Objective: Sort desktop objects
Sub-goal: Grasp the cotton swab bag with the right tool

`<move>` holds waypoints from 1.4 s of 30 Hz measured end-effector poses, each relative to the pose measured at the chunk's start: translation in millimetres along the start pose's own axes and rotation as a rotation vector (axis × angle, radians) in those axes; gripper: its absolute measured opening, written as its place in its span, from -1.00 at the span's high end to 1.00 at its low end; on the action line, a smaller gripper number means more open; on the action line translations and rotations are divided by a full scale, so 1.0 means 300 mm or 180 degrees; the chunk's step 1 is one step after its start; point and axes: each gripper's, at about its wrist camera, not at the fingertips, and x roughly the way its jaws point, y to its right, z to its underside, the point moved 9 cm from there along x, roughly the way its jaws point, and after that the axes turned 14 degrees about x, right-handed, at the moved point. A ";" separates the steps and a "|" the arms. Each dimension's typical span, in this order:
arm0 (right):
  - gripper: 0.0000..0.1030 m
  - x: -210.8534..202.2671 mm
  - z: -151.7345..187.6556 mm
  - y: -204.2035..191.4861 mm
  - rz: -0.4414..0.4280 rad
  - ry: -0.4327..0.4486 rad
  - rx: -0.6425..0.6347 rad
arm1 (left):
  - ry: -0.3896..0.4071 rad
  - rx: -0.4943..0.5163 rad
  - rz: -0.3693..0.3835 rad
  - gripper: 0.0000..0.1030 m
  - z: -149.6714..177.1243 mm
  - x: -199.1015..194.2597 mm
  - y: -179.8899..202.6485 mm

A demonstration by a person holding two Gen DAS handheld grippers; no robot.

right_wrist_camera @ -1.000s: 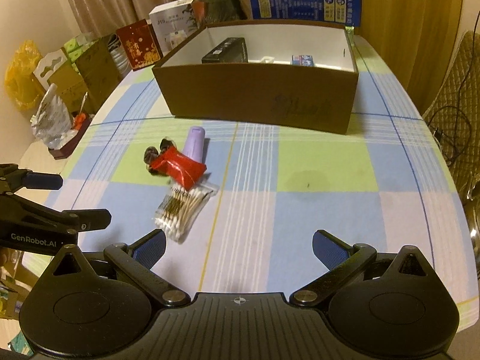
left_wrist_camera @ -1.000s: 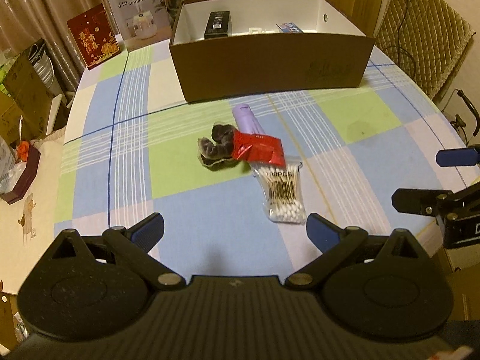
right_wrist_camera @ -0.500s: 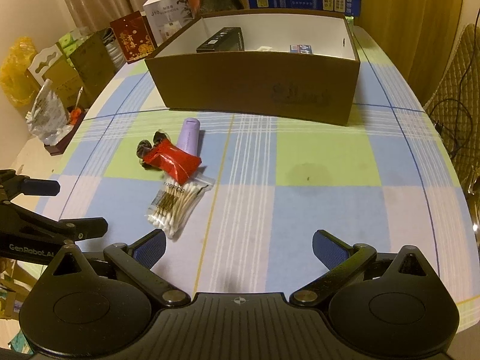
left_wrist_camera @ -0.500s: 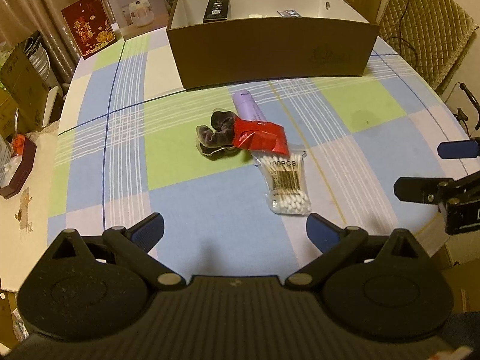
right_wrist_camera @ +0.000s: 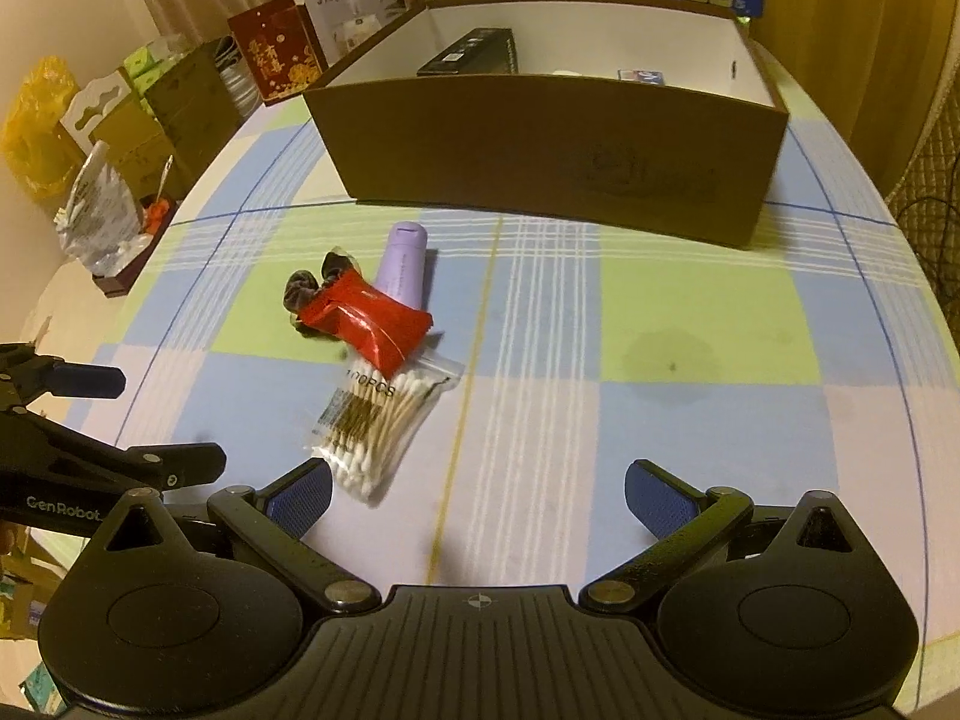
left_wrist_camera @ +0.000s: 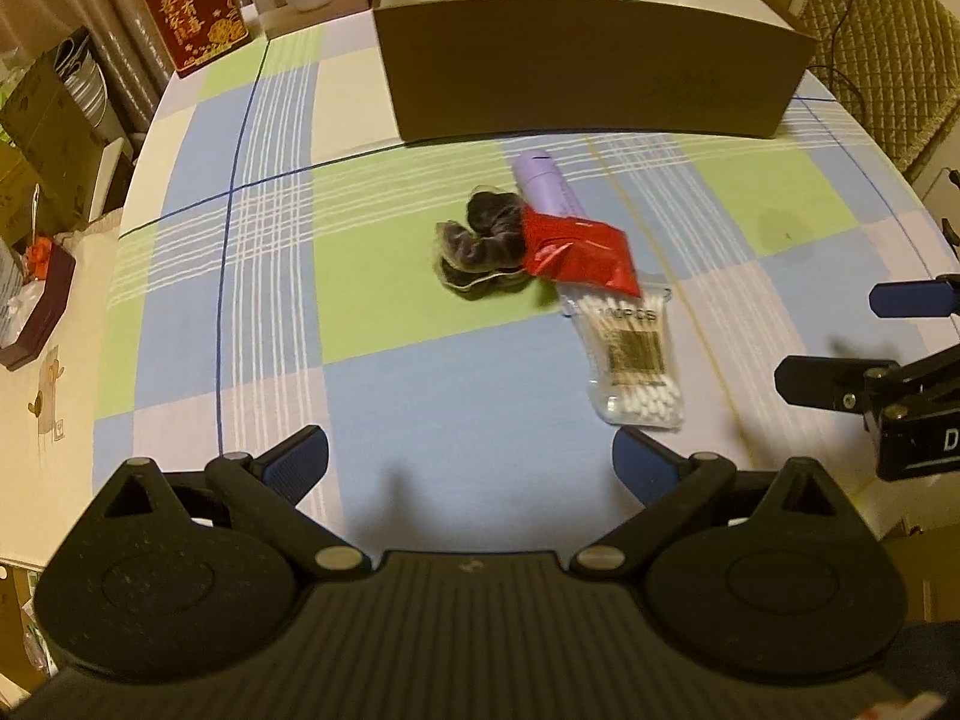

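Your left gripper [left_wrist_camera: 471, 459] hangs over the near edge of the checked tablecloth [left_wrist_camera: 270, 276] with its jaws spread wide and nothing between them. Ahead of it and a little to its right lies the small heap you are sorting: a bag of cotton swabs [left_wrist_camera: 633, 360] nearest you, just beyond the right fingertip, a red packet [left_wrist_camera: 579, 255] lying over its far end, a dark scrunchie [left_wrist_camera: 480, 240] touching the packet's left side, and a lilac tube [left_wrist_camera: 543, 186] behind them, pointing toward the brown box [left_wrist_camera: 588, 84]. Your right gripper [right_wrist_camera: 477, 495] is likewise spread and holding nothing; from its camera the swab bag [right_wrist_camera: 384, 414] sits just beyond the left fingertip, with the packet [right_wrist_camera: 366, 321], scrunchie [right_wrist_camera: 312, 288] and tube [right_wrist_camera: 405, 264] farther out. The box [right_wrist_camera: 552, 162] stands well beyond the heap, a black carton [right_wrist_camera: 474, 51] inside it.
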 end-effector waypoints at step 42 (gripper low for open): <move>0.38 0.174 -0.119 0.276 0.0681 0.0227 0.0196 | 0.0301 0.0897 0.0336 -0.73 -0.197 0.240 -0.064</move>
